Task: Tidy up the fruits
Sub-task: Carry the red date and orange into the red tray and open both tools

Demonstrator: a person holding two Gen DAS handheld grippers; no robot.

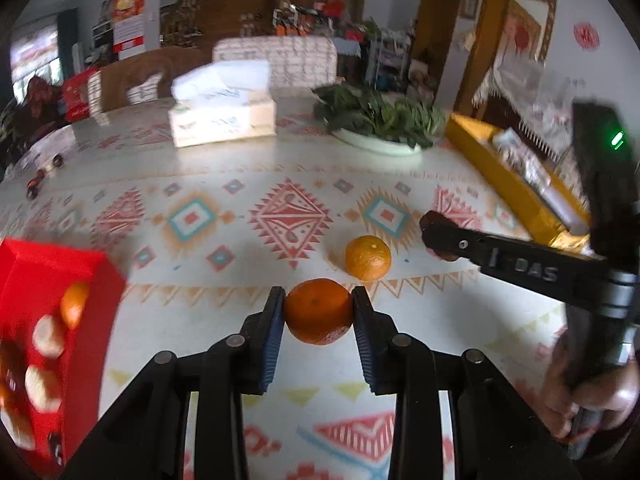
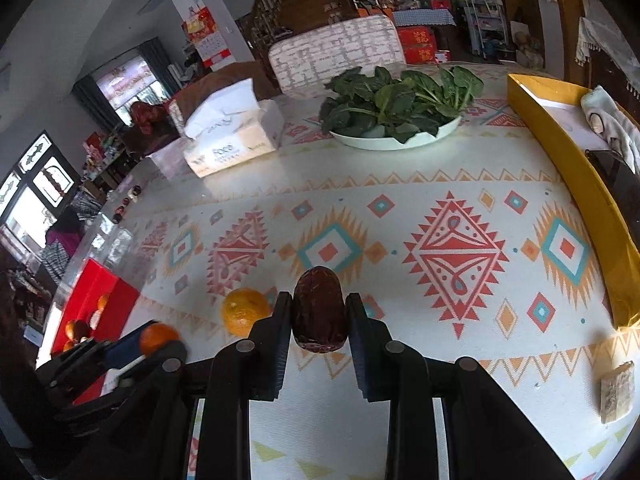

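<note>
My left gripper is shut on an orange mandarin, held above the patterned tablecloth. A second mandarin lies on the cloth just beyond it; it also shows in the right wrist view. A red box holding several fruits sits at the left; in the right wrist view it is at the lower left. My right gripper is shut on a dark brown date. In the left wrist view the right gripper reaches in from the right.
A tissue box and a white plate of leafy greens stand at the back of the table. A long yellow box runs along the right edge. A pale block lies near the front right. Small dark fruits lie far left.
</note>
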